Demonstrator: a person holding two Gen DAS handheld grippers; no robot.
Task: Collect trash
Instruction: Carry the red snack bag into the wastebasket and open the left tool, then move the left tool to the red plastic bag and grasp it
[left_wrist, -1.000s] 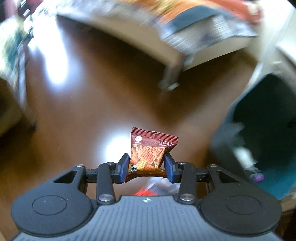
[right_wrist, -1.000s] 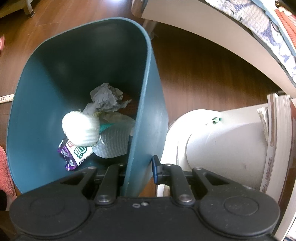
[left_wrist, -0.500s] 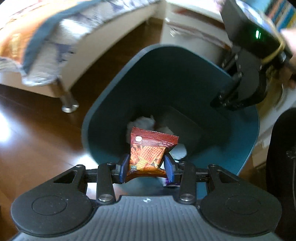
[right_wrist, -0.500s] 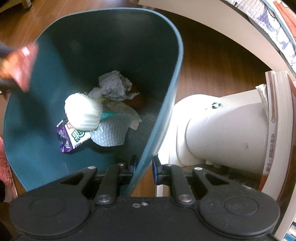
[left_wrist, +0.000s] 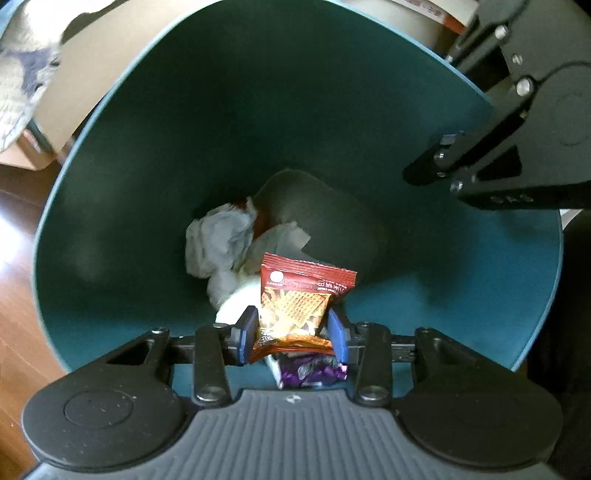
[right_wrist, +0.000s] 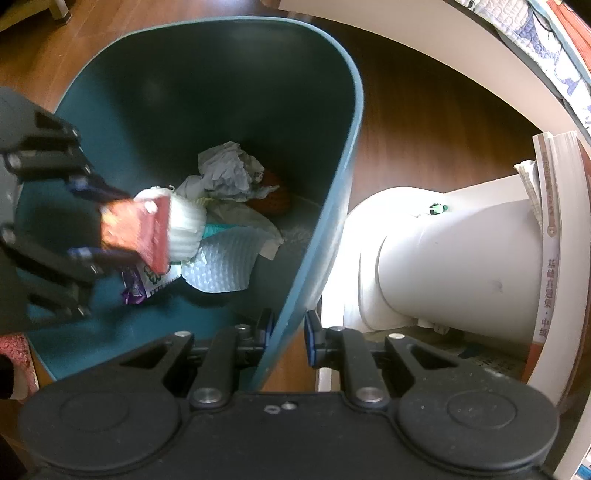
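My left gripper (left_wrist: 291, 334) is shut on a red-brown snack packet (left_wrist: 301, 302) and holds it over the open mouth of a teal trash bin (left_wrist: 122, 147). The packet (right_wrist: 138, 229) and left gripper (right_wrist: 96, 221) also show blurred at the left of the right wrist view. My right gripper (right_wrist: 288, 338) is shut on the bin's rim (right_wrist: 325, 229), one finger inside the wall and one outside. It shows at the upper right of the left wrist view (left_wrist: 448, 155). Inside the bin lie crumpled grey paper (left_wrist: 221, 240), a white wad (right_wrist: 186, 225) and a purple wrapper (left_wrist: 310, 371).
A white cylindrical object (right_wrist: 454, 258) lies right of the bin, with a book spine (right_wrist: 550, 236) beyond it. A bed edge with a patterned quilt (right_wrist: 546, 48) runs along the top right. Brown wooden floor (right_wrist: 417, 129) surrounds the bin.
My left gripper has carried the snack packet from over the floor to over the bin's mouth, closer to the trash inside. My right gripper has kept its hold on the rim.
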